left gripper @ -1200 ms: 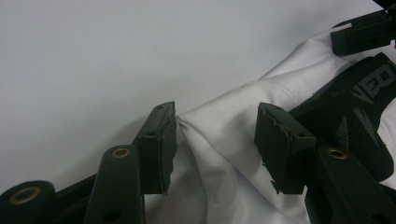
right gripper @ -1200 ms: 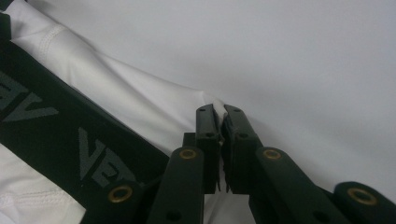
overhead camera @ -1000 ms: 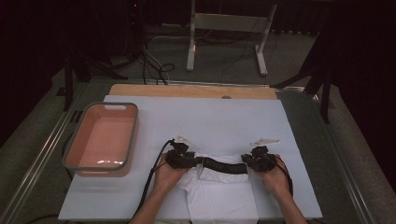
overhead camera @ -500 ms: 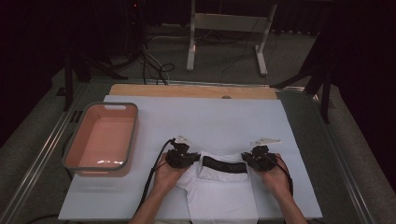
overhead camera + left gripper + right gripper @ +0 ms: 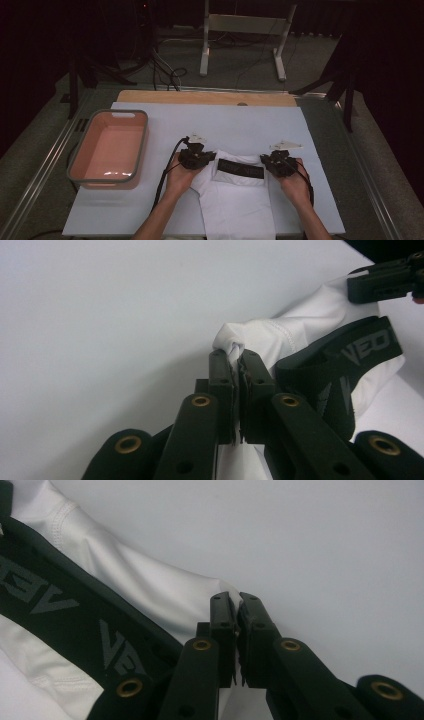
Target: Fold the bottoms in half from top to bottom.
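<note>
Tabletop (image 5: 215, 125): white sheet; your forearms enter over its near edge.

Basin (image 5: 110, 150): pink, grey-rimmed, by the left edge, well apart from the garment.

White garment (image 5: 237, 202): near the near edge, centre; lower end cut off by the frame. Black waistband (image 5: 240, 168) lettering only partly legible.

Your left gripper (image 5: 198, 158): jaws have just been closing, now pinching the garment's left top corner (image 5: 235, 347).

Your right gripper (image 5: 278, 162): jaws pressed together on the right corner (image 5: 220, 592); the fabric inside is hard to make out.

Dim, dark surroundings ring an evenly lit table (image 5: 150, 220); both gripper views blur close up, with soft shadows.
</note>
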Motion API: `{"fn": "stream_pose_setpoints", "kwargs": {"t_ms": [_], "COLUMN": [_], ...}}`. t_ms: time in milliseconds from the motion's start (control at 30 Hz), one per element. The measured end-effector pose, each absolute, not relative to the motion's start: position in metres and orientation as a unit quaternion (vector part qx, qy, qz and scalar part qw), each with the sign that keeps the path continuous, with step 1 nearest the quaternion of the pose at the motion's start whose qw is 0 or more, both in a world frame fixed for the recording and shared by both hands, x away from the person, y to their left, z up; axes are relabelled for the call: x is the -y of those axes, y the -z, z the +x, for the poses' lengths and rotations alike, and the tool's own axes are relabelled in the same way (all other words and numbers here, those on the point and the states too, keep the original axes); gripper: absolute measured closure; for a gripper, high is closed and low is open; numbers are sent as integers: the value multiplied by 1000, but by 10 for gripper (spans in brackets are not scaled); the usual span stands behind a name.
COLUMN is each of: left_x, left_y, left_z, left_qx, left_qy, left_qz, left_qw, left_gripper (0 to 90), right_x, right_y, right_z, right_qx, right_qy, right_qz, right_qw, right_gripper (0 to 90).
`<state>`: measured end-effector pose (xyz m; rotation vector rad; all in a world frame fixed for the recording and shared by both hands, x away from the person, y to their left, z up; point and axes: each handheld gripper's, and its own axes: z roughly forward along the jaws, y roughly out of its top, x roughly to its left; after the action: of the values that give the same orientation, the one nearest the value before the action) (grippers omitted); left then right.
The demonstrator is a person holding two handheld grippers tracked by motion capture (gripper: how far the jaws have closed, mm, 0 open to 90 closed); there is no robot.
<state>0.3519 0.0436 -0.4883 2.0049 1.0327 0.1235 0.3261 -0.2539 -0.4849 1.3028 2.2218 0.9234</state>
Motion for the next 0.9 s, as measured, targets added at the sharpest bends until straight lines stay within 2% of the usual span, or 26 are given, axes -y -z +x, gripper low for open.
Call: {"fn": "stream_pose_setpoints", "kwargs": {"t_ms": [600,667,700,733,800,900], "left_x": [-47,-47,-46,-46,-45,-44], "left_y": [476,479,480,480,481,480], "left_z": [390,392,393,393,392,390], "left_qx": [-433,-441,-444,-446,-448,-447], "left_qy": [-87,-86,-83,-83,-89,-87], "left_qz": [788,785,783,783,782,782], "left_qw": [429,425,427,426,424,425], "left_gripper": [862,826,753,689,590,517], "right_x": [243,242,242,242,241,241], "right_y": [468,468,470,470,471,471], "right_z": [358,362,363,365,365,364], "right_qx": [-773,-773,-774,-776,-771,-769], "right_qy": [-352,-350,-349,-350,-354,-361], "right_qz": [474,477,477,476,484,485], "right_qw": [231,228,226,222,215,208], "right_gripper": [858,848,806,719,622,505]}}
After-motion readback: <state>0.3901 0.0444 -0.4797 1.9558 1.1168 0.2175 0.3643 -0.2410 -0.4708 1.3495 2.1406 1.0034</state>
